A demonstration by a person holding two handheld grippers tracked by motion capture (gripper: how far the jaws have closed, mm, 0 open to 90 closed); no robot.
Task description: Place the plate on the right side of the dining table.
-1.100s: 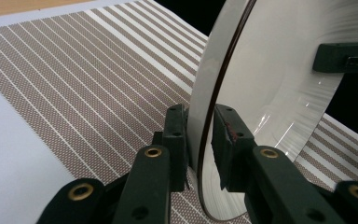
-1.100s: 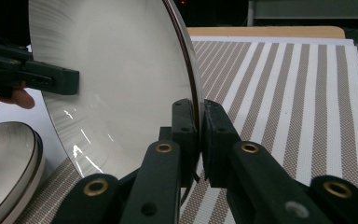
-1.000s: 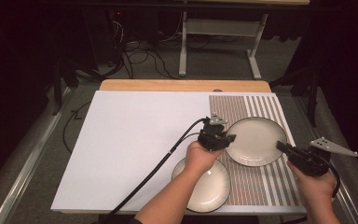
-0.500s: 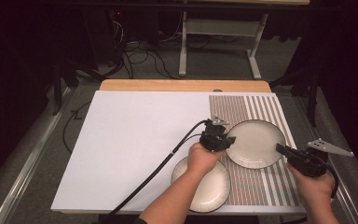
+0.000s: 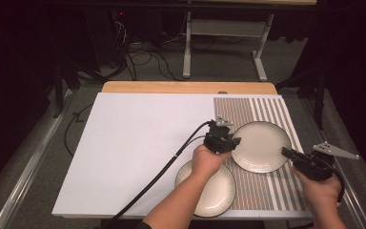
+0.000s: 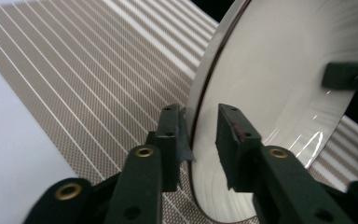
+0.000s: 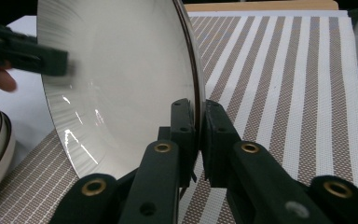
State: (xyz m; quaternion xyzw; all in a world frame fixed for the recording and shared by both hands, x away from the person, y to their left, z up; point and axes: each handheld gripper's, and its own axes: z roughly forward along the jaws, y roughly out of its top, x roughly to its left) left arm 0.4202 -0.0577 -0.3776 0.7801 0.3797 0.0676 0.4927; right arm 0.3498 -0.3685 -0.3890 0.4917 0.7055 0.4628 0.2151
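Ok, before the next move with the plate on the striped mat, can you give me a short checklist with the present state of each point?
1. Right gripper clamps the plate rim: ok, its jaws are shut on the edge.
2. Left gripper grip: not ok, its jaws have just been opening; the rim stands between the pads with a gap on at least one side.
3. Plate lies over the striped mat: ok.
4. Plate is apart from the second plate: ok in the high view.
5. Plate rests flat on the mat: cannot tell.
6. Left gripper's cable is away from both plates: ok, it trails over the white board.
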